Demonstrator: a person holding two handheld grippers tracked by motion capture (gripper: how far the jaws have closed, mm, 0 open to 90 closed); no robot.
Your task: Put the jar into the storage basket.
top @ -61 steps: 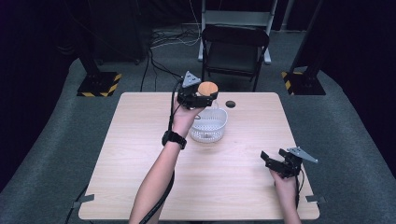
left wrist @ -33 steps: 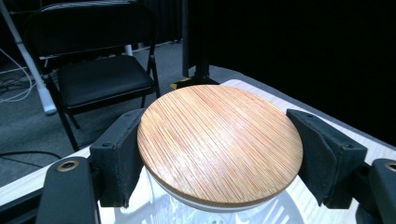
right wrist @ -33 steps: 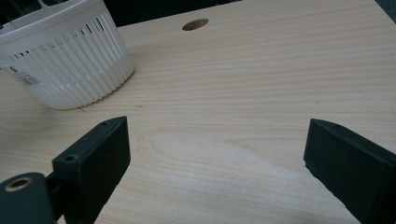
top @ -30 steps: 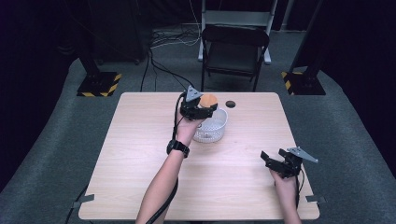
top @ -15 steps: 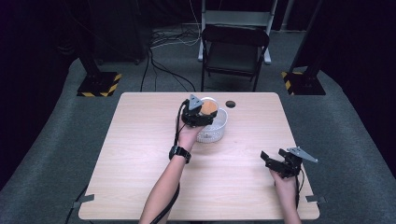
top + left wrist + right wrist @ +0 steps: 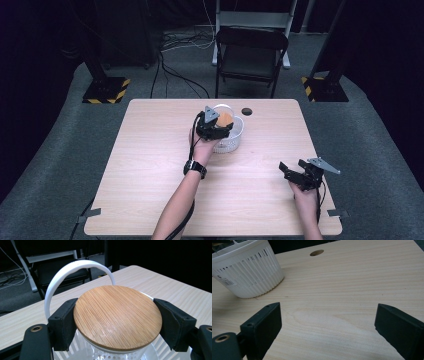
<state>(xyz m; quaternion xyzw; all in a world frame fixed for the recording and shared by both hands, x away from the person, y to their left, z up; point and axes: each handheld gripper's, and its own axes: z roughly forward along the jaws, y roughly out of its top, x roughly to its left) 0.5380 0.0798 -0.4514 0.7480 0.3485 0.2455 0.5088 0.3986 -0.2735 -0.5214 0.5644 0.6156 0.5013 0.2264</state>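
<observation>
Left tool (image 6: 117,322) grips wooden lid (image 6: 117,317) (above white basket (image 6: 232,137))

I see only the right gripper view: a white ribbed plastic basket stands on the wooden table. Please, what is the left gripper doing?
Observer: The left gripper is shut on a round bamboo lid; its black fingers press the lid's edge on both sides.
Operator: Where is this lid compared to the basket?
Observer: In the high view it is above the open top of the white ribbed plastic basket, and the left gripper view shows the basket's perforated inside just beneath it.
Operator: Has the basket a handle?
Observer: Yes, a white arched handle stands upright behind the lid.
</observation>
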